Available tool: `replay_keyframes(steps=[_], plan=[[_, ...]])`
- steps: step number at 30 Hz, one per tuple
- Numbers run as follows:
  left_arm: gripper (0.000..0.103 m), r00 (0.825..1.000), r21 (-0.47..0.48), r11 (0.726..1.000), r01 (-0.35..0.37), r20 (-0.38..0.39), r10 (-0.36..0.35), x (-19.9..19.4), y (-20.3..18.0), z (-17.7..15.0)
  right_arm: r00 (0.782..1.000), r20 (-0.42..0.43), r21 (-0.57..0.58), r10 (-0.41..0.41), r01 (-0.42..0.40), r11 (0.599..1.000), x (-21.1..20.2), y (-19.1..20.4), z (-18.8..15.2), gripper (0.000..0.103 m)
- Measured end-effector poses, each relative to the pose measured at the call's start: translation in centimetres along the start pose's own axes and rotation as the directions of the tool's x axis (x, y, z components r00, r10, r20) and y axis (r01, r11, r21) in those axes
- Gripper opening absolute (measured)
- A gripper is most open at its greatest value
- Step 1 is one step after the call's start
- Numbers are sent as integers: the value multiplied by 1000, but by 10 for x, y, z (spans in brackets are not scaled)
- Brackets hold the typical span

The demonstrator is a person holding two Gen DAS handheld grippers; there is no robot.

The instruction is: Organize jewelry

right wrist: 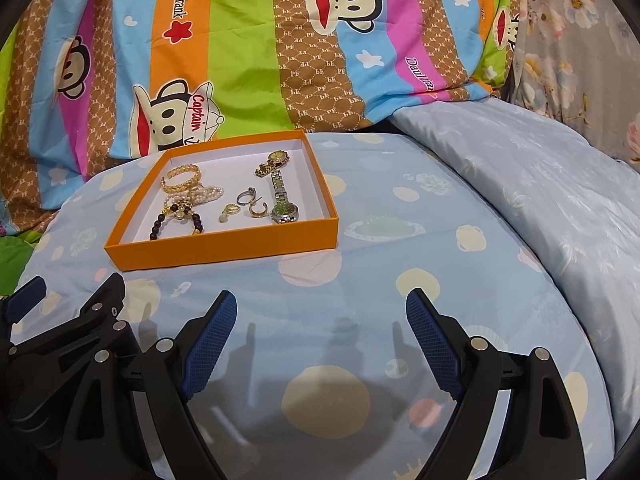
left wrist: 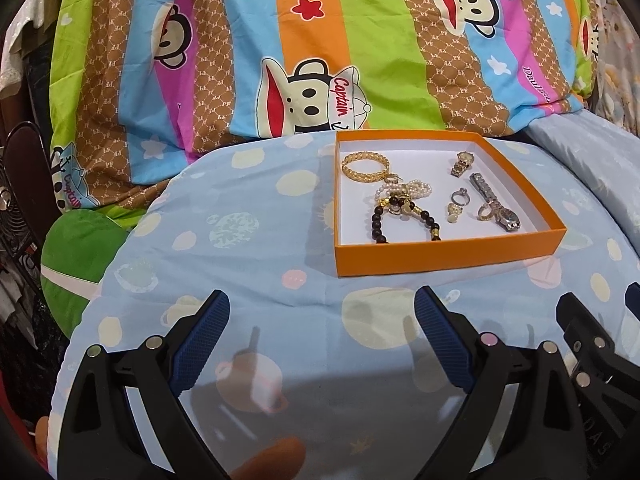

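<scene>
An orange box (left wrist: 440, 258) (right wrist: 224, 248) with a white inside lies on the blue spotted cloth. It holds a gold bangle (left wrist: 365, 165) (right wrist: 181, 178), a pearl bracelet (left wrist: 408, 189) (right wrist: 208, 193), a dark bead bracelet (left wrist: 380, 224) (right wrist: 176, 220), a gold watch (left wrist: 462, 163) (right wrist: 274, 162), a silver watch (left wrist: 496, 202) (right wrist: 282, 200) and small rings (left wrist: 460, 197) (right wrist: 248, 198). My left gripper (left wrist: 322, 308) hangs open just short of the box, nothing between its fingers. My right gripper (right wrist: 322, 306) is open too, to the right of the box and nearer me.
A striped monkey-print quilt (left wrist: 280, 40) (right wrist: 240, 40) rises behind the box. A pale blue quilt (right wrist: 520, 180) is bunched at the right. A green cushion (left wrist: 76, 252) sits left. Each gripper's side shows in the other's view: right gripper body (left wrist: 592, 340), left gripper body (right wrist: 80, 320).
</scene>
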State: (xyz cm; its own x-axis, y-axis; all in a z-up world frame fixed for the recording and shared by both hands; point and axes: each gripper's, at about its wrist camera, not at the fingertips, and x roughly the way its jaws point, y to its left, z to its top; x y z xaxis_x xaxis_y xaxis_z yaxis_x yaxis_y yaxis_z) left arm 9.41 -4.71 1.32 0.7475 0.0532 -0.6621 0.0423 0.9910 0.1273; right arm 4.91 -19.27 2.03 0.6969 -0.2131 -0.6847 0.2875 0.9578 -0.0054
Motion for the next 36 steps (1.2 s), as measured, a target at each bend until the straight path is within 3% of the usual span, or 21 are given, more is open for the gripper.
replay_keyframes(steps=[13,36], plan=[[91,999,-4,1000,-21,34,21,13,-3,22,1000,28,-17,-13,14,1000,13,6,21,85],[90,1000,3,1000,0,18,0,25,-5,20,1000,9,-3,1,-1,1000,25,6,18,85]])
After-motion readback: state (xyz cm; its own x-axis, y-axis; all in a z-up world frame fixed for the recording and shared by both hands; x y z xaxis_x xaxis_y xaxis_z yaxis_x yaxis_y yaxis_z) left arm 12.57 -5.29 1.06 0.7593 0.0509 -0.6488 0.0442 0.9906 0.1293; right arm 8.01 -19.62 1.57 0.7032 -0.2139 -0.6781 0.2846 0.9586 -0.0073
